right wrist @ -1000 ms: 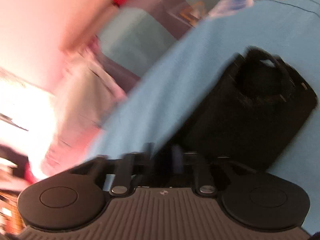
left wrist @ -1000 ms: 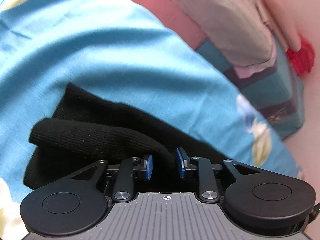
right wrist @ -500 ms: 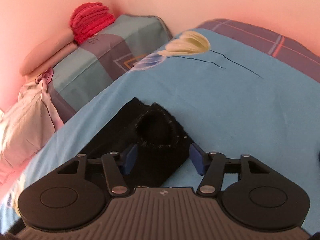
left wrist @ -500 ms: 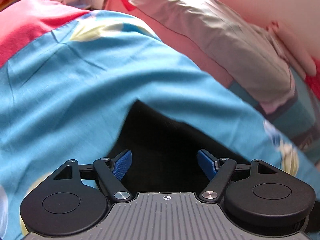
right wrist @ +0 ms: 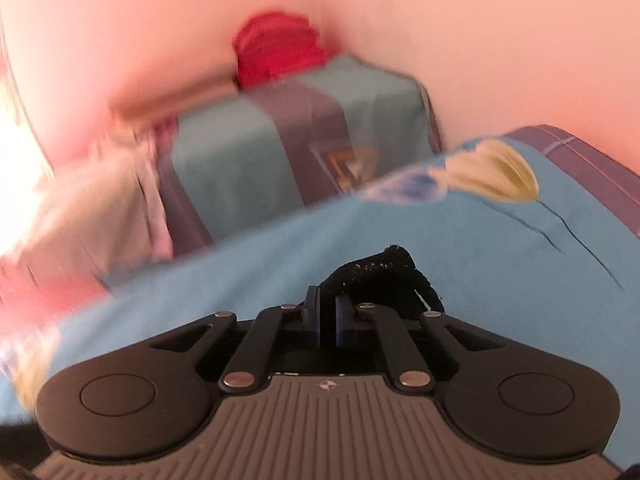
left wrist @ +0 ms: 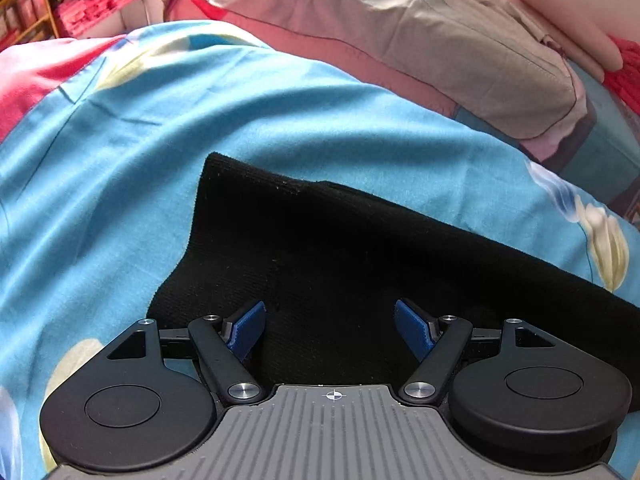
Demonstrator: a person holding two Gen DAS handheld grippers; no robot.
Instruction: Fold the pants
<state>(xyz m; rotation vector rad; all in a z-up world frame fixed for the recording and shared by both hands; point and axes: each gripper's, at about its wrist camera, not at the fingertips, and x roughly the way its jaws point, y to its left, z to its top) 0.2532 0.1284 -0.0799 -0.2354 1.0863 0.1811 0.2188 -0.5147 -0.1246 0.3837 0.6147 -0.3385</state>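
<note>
on bedsheet [left wrist: 120,152] | left tongs [left wrist: 328,330] released above pants [left wrist: 340,248] | right tongs [right wrist: 327,322] pinching pants [right wrist: 384,274]

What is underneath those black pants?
The black pants lie on a blue flowered bedsheet, which shows all around them. Whatever is directly beneath the fabric is covered. The right gripper pinches a bunched edge, hiding that part too.

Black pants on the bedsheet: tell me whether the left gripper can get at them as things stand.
Probably yes. The left gripper hangs directly over the black pants, jaws spread wide and empty, with nothing between them and the fabric lying flat on the blue bedsheet.
</note>
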